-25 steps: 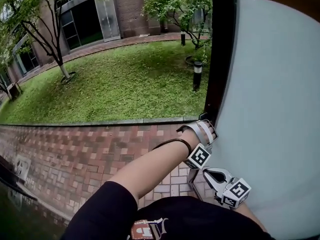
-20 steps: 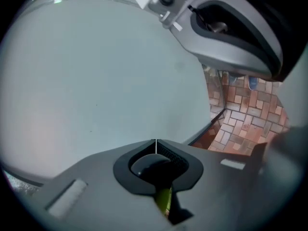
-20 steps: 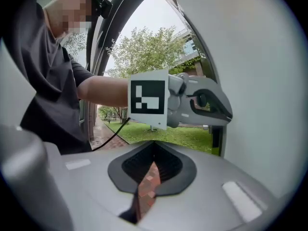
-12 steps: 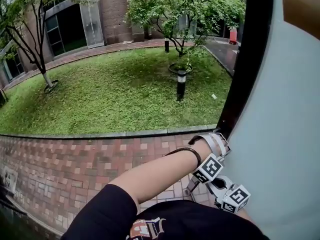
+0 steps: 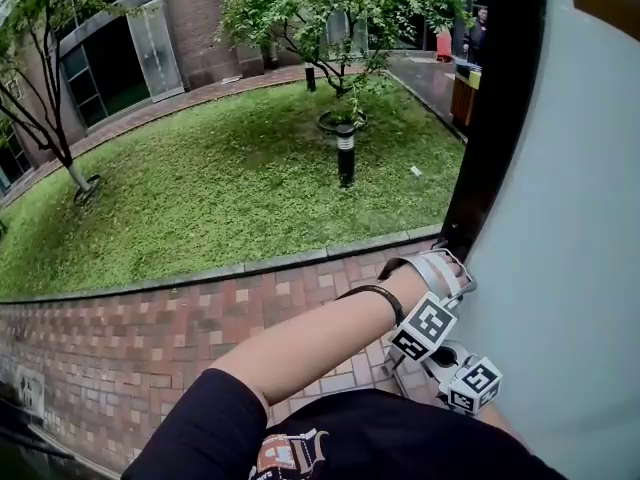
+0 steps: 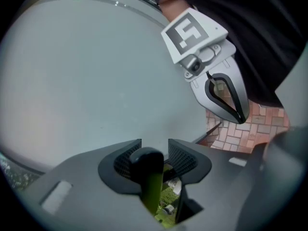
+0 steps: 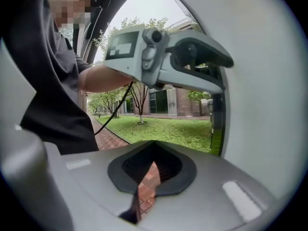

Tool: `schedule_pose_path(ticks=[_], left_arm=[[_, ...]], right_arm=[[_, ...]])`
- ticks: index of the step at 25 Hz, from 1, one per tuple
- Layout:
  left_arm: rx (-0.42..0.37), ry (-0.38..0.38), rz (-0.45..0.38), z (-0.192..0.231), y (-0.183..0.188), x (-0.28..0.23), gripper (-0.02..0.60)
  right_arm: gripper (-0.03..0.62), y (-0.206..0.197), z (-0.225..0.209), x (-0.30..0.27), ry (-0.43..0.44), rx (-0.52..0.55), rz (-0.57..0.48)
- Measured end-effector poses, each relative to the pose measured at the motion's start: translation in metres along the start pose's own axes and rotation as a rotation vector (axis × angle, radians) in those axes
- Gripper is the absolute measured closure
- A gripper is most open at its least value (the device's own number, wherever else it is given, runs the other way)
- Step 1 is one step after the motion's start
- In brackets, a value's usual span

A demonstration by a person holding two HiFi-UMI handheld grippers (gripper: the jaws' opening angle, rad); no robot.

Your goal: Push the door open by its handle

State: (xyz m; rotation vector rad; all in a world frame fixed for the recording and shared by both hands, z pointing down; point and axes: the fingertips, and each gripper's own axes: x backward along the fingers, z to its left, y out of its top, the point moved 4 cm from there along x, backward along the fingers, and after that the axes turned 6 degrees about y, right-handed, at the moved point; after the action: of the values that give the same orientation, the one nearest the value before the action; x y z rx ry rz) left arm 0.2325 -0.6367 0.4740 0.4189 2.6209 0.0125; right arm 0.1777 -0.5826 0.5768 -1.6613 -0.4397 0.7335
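Note:
The door is a pale frosted panel (image 5: 560,248) in a black frame (image 5: 495,118), standing swung outward at the right of the head view. My left gripper (image 5: 440,268) is at the door's edge, low on the frame. In the left gripper view its jaws (image 6: 155,150) are opening around the dark handle bar (image 6: 148,177); the bar lies against the left pad with a gap to the right pad. My right gripper (image 5: 455,368) hangs just below and behind the left one, off the door. Its jaws (image 7: 153,150) are shut with nothing in them.
Beyond the doorway run a red brick path (image 5: 150,338) and a lawn (image 5: 230,188) with a bollard lamp (image 5: 345,153) and trees. A brick building (image 5: 190,18) stands behind. A person (image 5: 478,33) stands far off at the top right.
The view has swung right and the door has turned further outward. The lawn and lamp have shifted left. My left gripper has stayed at the door's edge, with the right one just below it.

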Motion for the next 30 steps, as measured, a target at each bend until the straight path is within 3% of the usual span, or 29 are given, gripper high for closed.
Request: schedule_pose_path(ticks=[2, 4, 6, 9, 13, 15, 17, 18, 20, 23, 30], left_arm=[[0.025, 0.051, 0.005, 0.018, 0.004, 0.021, 0.422], [0.073, 0.093, -0.003, 0.035, 0.005, 0.050, 0.282], [0.232, 0.153, -0.050, 0.031, -0.004, 0.088, 0.290], [0.653, 0.241, -0.092, -0.028, -0.053, 0.158, 0.343], [1.389, 0.346, 0.023, -0.167, -0.133, 0.256, 0.475], [1.721, 0.466, 0.092, -0.234, -0.148, 0.305, 0.516], [1.964, 0.636, 0.158, -0.300, -0.146, 0.345, 0.580], [2.055, 0.714, 0.192, -0.331, -0.140, 0.359, 0.580], [2.159, 0.820, 0.250, -0.381, -0.121, 0.377, 0.580], [2.196, 0.877, 0.270, -0.404, -0.102, 0.383, 0.580], [2.103, 0.835, 0.207, -0.384, -0.125, 0.397, 0.580]], right_arm=[[0.594, -0.006, 0.005, 0.004, -0.019, -0.012, 0.009], [0.594, -0.008, 0.008, 0.004, -0.038, -0.019, 0.019], [0.594, -0.006, 0.009, -0.004, -0.045, -0.023, 0.014], [0.594, 0.001, 0.014, -0.024, -0.013, -0.003, 0.005], [0.594, 0.007, 0.019, -0.045, 0.031, 0.007, 0.012], [0.594, 0.009, 0.020, -0.056, 0.049, 0.009, 0.019], [0.594, 0.011, 0.021, -0.069, 0.068, 0.011, 0.026], [0.594, 0.011, 0.023, -0.076, 0.081, 0.014, 0.031], [0.594, 0.011, 0.027, -0.088, 0.115, 0.015, 0.040], [0.594, 0.009, 0.029, -0.105, 0.166, 0.020, 0.057], [0.594, 0.027, 0.051, -0.145, 0.212, 0.044, 0.068]])
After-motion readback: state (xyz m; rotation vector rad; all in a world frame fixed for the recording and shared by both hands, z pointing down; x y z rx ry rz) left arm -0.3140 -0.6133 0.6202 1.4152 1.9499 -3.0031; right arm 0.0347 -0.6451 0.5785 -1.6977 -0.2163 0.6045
